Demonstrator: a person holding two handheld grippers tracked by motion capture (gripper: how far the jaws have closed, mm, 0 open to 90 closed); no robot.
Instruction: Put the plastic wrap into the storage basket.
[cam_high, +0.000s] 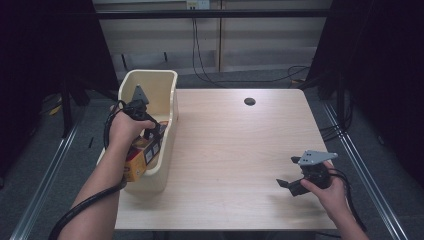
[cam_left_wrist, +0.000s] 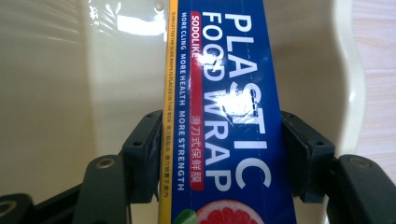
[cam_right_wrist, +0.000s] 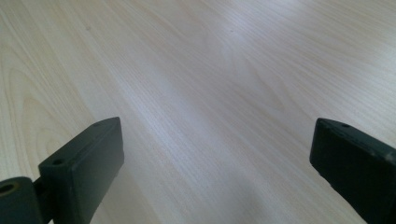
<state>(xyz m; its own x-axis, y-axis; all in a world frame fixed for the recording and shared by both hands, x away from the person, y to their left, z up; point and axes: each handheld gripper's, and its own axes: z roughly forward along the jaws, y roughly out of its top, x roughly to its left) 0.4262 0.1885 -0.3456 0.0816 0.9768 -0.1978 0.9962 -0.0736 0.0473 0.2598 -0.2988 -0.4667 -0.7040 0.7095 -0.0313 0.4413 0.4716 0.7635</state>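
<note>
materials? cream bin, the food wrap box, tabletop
Bin: looks like moulded plastic, glossy cream; bright glare shows on its inner wall.
Food wrap box: likely printed cardboard with a glossy coat; sharp straight edges, sheen across the lettering. The left gripper clamps it.
Tabletop: pale wood grain, smooth satin; laminate or veneer, can't tell.

I work at a pale wood-grain table (cam_high: 240, 150) with a small dark round hole (cam_high: 249, 101) near its far edge. Beyond it is a light panelled wall (cam_high: 210, 45), black cables (cam_high: 200, 60) hanging down it to the grey floor (cam_high: 45, 165). Dark curtains (cam_high: 380, 65) close both sides. Metal rails (cam_high: 360, 165) run along the floor. Light glares softly off the tabletop.
</note>
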